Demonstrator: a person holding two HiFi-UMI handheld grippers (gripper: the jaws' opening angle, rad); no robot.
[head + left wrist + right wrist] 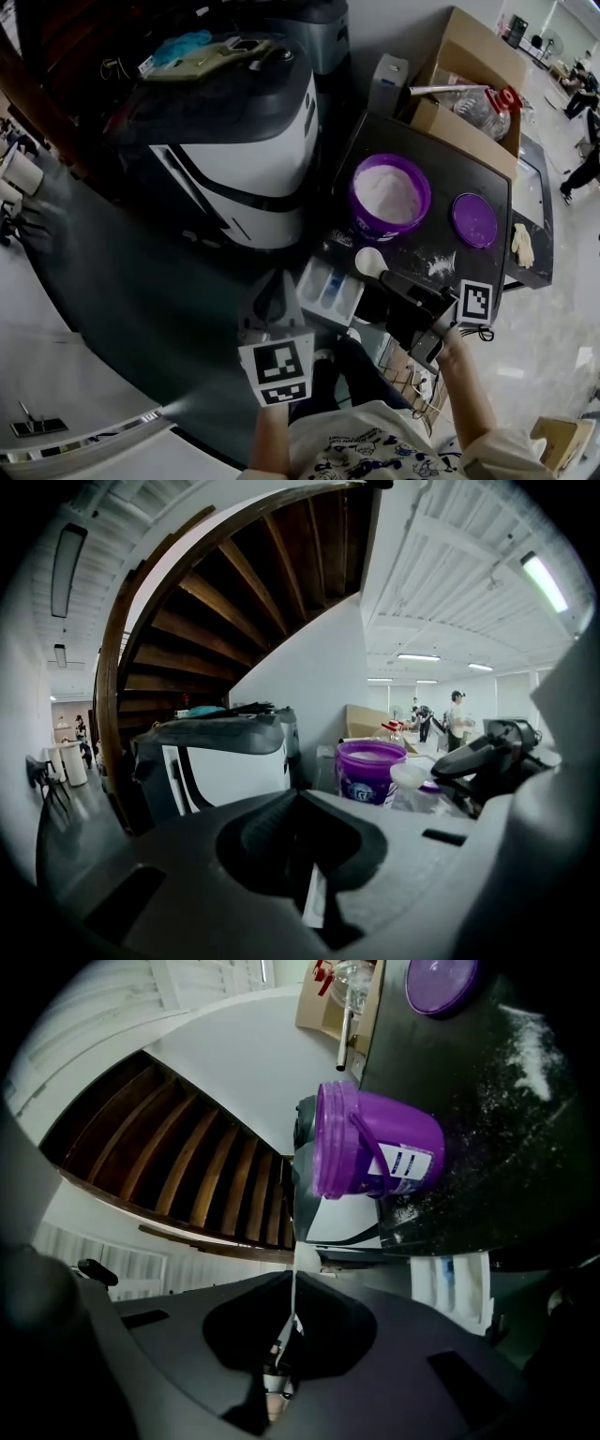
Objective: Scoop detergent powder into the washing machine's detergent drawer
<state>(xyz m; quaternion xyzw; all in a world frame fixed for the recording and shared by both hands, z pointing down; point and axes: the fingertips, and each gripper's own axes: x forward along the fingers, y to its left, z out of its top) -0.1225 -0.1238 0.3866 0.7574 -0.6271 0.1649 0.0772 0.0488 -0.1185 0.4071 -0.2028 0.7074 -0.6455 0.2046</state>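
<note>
Detergent drawer, white with a blue compartment, stands pulled open just ahead of the person, between the two grippers. The left gripper hangs at the drawer's left side with its jaws brought together; a thin pale sliver shows in the seam between them (what it is cannot be made out). The right gripper comes in from the right with its jaws clamped flat on the thin white handle of a scoop. The scoop's round bowl sits at the drawer's far right corner, over the near edge of the dark desk; whether it touches either one is not clear.

Just beyond the scoop stands a purple tub, open and holding white powder well up toward the rim. Its purple lid lies flat on the desk to the right, apart from the tub. A smear of spilled powder marks the desk between the lid and the right gripper.

Left of the tub is the white and dark washing machine. A cardboard box sits behind the desk.
</note>
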